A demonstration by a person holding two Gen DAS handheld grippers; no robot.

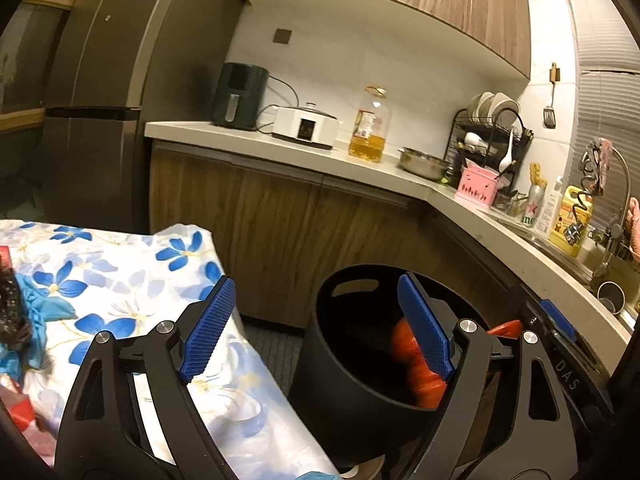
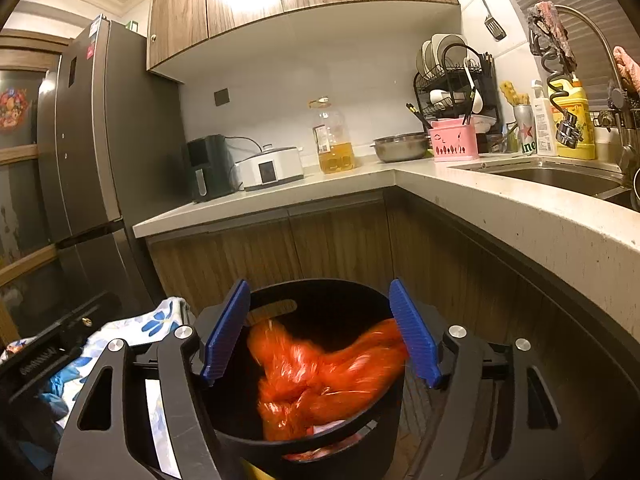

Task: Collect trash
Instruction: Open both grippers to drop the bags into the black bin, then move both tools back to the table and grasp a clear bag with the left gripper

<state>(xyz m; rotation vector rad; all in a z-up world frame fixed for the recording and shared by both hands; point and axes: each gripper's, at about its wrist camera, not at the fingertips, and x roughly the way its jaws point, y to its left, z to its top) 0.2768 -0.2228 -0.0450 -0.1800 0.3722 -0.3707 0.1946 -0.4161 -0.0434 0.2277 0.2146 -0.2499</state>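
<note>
An orange plastic bag (image 2: pixel 320 376) is seen inside the black bin (image 2: pixel 320 292), blurred as if dropping, with its upper end brushing past or just beside the inner face of the right gripper's (image 2: pixel 320 332) right-hand blue pad. That gripper is spread wide over the mouth of the bin, and the bag is not pinched by it. The left gripper (image 1: pixel 316 328) is spread wide as well, nothing being held between its pads; it is poised partly over the flowered cloth (image 1: pixel 120 264) and partly over the near rim of the bin, and the orange bag (image 1: pixel 416 364) is glimpsed behind its right-hand pad.

The step in hand is judged to be the release of the bag into the bin. For it to be done well, both pairs of jaws are best kept spread until the plastic is seen to lie fully below the rim, so that no loose fold is dragged back out. The right gripper should be lifted straight up and clear, since the film may cling to the ribbed pad. The bin should not be knocked, as it stands on the floor just beside the cloth-covered surface. Further scraps, among them a blue crumpled item (image 1: pixel 36 312) at the left of the cloth, appear to remain to be gathered.
</note>
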